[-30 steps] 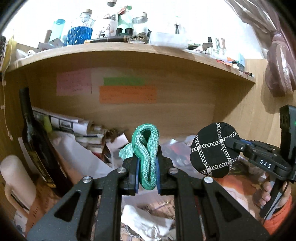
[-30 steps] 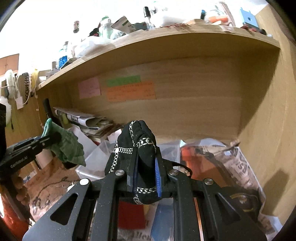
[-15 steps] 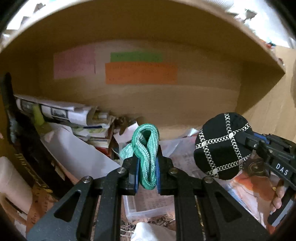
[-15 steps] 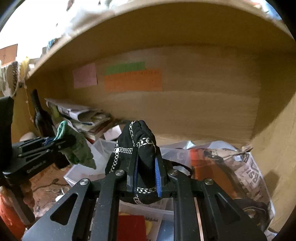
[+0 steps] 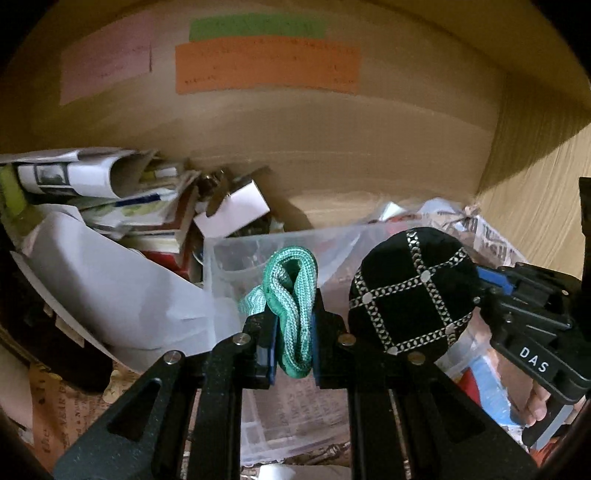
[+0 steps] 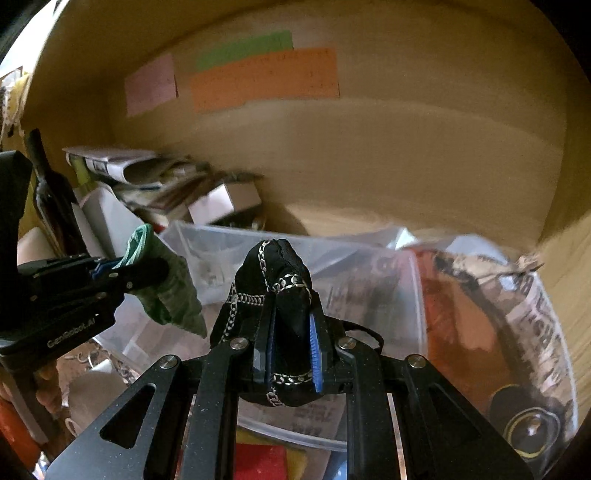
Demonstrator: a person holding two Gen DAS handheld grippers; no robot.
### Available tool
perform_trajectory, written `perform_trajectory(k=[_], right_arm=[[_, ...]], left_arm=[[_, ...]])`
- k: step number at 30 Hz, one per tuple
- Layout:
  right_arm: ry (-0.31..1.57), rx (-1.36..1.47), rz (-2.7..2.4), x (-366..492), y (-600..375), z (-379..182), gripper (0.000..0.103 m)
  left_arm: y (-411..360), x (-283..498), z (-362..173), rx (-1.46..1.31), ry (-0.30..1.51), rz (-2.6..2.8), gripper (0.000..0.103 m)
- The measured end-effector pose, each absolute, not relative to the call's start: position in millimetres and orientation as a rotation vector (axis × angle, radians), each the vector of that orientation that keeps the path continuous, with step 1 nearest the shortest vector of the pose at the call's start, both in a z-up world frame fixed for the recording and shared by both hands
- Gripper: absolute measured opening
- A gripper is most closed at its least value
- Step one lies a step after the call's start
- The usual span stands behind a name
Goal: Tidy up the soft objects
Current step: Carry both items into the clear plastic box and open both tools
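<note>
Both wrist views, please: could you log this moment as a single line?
left tongs: shut on green knit cloth | right tongs: shut on black studded pouch | both above clear plastic bin | nothing released

The right gripper (image 5: 476, 291) body carries a white label reading "DAS". The left gripper (image 6: 147, 271) body carries the lettering "GenRobot.AI". The orange note (image 5: 266, 66), green note (image 5: 258, 26) and pink note (image 5: 105, 68) on the back wall bear writing too blurred to read. Newspaper (image 6: 537, 321) print is likewise illegible.
</note>
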State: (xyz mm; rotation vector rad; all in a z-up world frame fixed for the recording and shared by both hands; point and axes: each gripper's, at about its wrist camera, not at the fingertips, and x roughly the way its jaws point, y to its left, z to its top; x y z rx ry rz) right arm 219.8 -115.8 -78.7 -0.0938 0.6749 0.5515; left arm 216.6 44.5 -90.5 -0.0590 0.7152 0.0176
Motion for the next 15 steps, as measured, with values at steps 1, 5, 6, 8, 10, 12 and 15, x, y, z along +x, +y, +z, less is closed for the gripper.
perform_trajectory(k=[1,5,6,8,10,12,15], right_arm=[[0.684,-0.097,0.549,220.9,-115.3,-80.9,0.014],[0.721,-0.102,0.548,224.6,-114.3,-87.1,0.016],[0.724,-0.103,0.545,225.7,-113.3,-88.0,0.016],[0.731,-0.112,0.531,226.7,-113.4,-90.0,0.017],[0.734,-0.116,0.53,226.9,-113.0,-90.2,0.022],[0.721,-0.12,0.522,225.0,-114.3,-87.4,0.03],[0.699,-0.117,0.519,222.0,-116.1,-80.3,0.038]], left_arm=[[43.2,218.0,-91.5,-0.057,0.723,0.018,0.013],[43.3,222.1,-95.4,-0.052,0.741,0.016,0.014],[43.1,223.6,-96.0,-0.05,0.743,0.016,0.014],[42.3,224.1,-96.2,-0.047,0.746,0.015,0.019],[42.0,223.3,-95.7,-0.046,0.745,0.013,0.028],[41.4,219.9,-93.4,-0.042,0.739,0.011,0.031],[41.1,215.7,-90.3,-0.037,0.729,0.008,0.038]])
